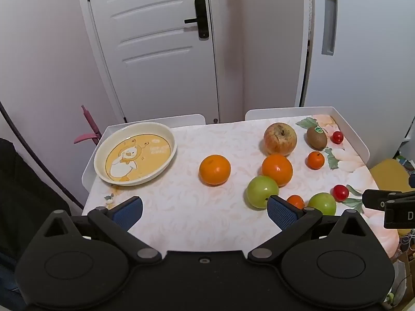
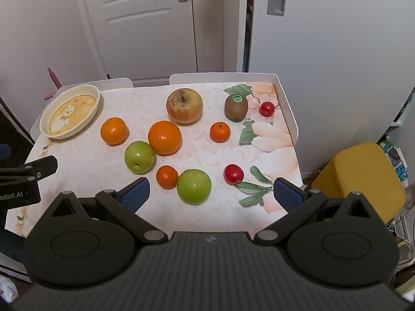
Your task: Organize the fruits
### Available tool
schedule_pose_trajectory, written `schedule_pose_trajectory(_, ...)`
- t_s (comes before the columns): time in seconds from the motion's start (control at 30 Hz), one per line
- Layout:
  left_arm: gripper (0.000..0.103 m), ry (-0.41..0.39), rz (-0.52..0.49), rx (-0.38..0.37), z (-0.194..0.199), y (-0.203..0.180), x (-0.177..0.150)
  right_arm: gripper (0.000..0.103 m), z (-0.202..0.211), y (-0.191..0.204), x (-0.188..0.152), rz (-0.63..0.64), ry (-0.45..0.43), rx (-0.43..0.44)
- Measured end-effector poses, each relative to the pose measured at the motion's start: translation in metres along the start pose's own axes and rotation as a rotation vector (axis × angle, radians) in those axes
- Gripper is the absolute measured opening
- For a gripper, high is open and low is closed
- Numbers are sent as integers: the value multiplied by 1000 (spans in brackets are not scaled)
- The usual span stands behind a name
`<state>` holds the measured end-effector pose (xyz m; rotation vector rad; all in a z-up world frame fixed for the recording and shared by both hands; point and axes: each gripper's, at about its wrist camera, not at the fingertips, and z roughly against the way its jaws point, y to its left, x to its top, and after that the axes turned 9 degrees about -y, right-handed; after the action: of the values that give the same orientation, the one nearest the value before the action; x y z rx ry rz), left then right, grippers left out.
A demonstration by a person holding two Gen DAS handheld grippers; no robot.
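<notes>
A cream plate with a duck picture (image 1: 135, 153) (image 2: 70, 111) sits empty at the table's far left. Fruits lie loose on the table: two big oranges (image 1: 214, 169) (image 1: 277, 169), two green apples (image 2: 139, 156) (image 2: 194, 186), a wrinkled apple (image 2: 184, 105), a kiwi (image 2: 236, 107), two small tangerines (image 2: 220, 131) (image 2: 167, 176) and two red tomatoes (image 2: 267, 108) (image 2: 233, 174). My left gripper (image 1: 205, 208) is open and empty above the near table edge. My right gripper (image 2: 211, 190) is open and empty, with the near green apple between its fingers' line of sight.
The table (image 2: 202, 217) has raised white rims (image 2: 288, 114) at the back and right. A door (image 1: 155, 46) stands behind it. A yellow stool (image 2: 363, 178) stands to the right of the table.
</notes>
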<state>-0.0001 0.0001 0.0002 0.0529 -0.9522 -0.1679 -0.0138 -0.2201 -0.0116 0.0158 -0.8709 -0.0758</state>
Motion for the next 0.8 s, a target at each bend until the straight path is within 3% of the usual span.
schedule_pose_trajectory(0.8, 103, 5, 30, -11, 4, -1, 0, 103, 8, 5, 1, 0, -13, 14)
